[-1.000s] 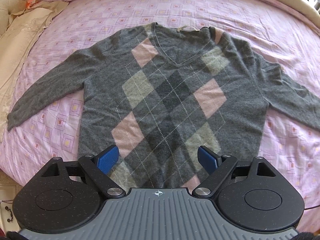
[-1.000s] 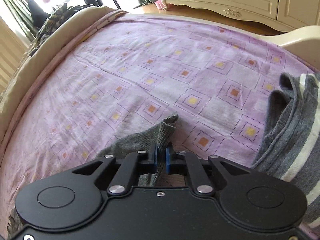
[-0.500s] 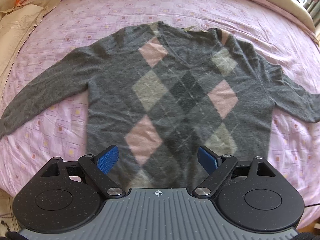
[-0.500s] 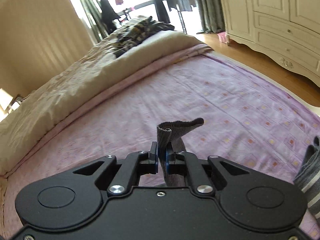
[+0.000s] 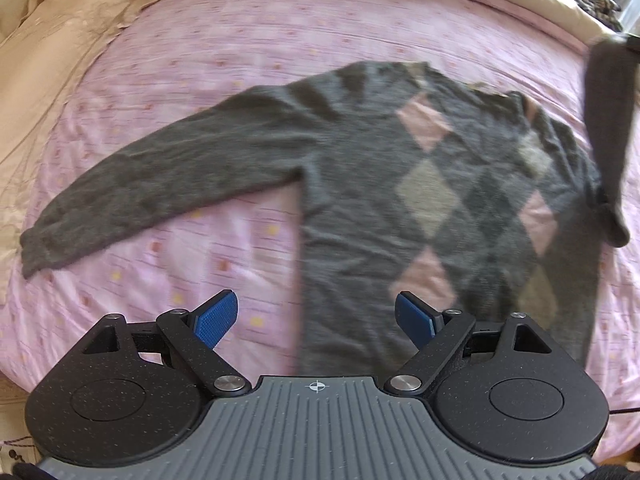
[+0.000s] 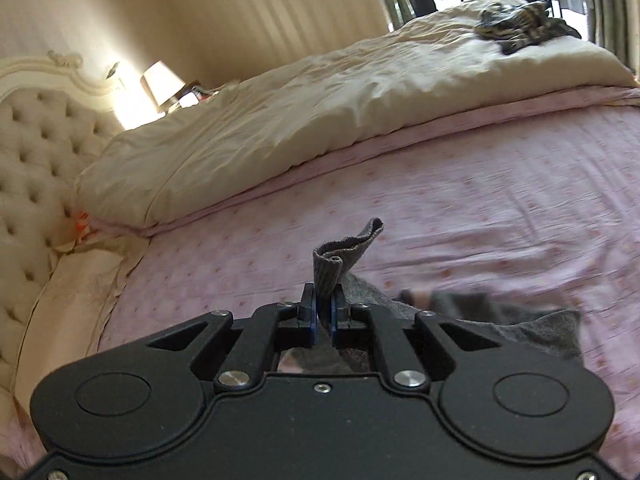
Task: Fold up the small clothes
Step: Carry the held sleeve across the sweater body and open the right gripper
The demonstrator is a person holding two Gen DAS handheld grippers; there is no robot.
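Note:
A grey argyle sweater [image 5: 360,200] with pink and beige diamonds lies face up on the pink bedspread [image 5: 280,40]. Its left sleeve [image 5: 160,168] stretches flat toward the left. My left gripper [image 5: 316,320] hovers open over the sweater's lower hem, nothing between its blue pads. The right sleeve [image 5: 608,120] hangs lifted at the right edge of the left wrist view. My right gripper [image 6: 323,312] is shut on that sleeve's ribbed cuff [image 6: 340,252], which sticks up past the fingertips. The sweater's body [image 6: 500,316] shows blurred below it.
A cream duvet [image 6: 320,112] is bunched along the far side of the bed, with a dark patterned garment [image 6: 520,28] on it. A tufted headboard [image 6: 36,168] and a lamp [image 6: 160,80] stand at the left. Cream bedding [image 5: 52,52] lies left of the sweater.
My right gripper has lifted the cuff off the bed and swung it left over the sweater. The left gripper's view has shifted left, staying open.

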